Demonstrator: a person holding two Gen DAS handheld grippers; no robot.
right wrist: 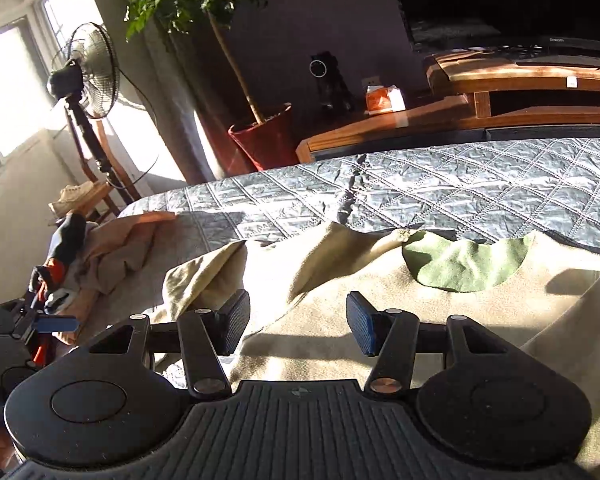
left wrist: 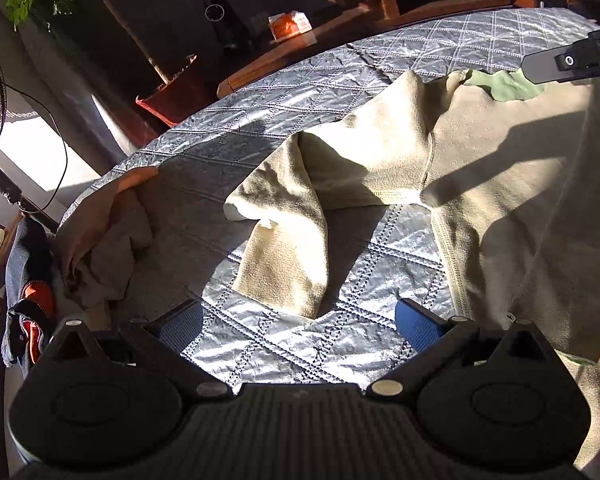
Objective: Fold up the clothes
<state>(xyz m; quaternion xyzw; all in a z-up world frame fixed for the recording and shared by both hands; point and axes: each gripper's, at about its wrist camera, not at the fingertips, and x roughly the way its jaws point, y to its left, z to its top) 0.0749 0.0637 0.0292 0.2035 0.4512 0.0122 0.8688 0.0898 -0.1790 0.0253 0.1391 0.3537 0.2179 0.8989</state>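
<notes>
L gripper (left wrist: 300, 320) tilted down over grey quilt (left wrist: 260, 128), jaws wide, nothing between; R gripper (right wrist: 298, 322) angled down above beige fleece (right wrist: 380, 304), released, green collar lining (right wrist: 464, 264) beyond

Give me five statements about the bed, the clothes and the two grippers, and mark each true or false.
1. The beige sweater lies on the quilt. True.
2. The sweater's collar lining is red. False: it is green.
3. The left gripper is shut on a sleeve. False: it is open and empty, above the quilt.
4. The plant stands in a red pot. True.
5. The right gripper holds the fan. False: it is open and empty.
</notes>
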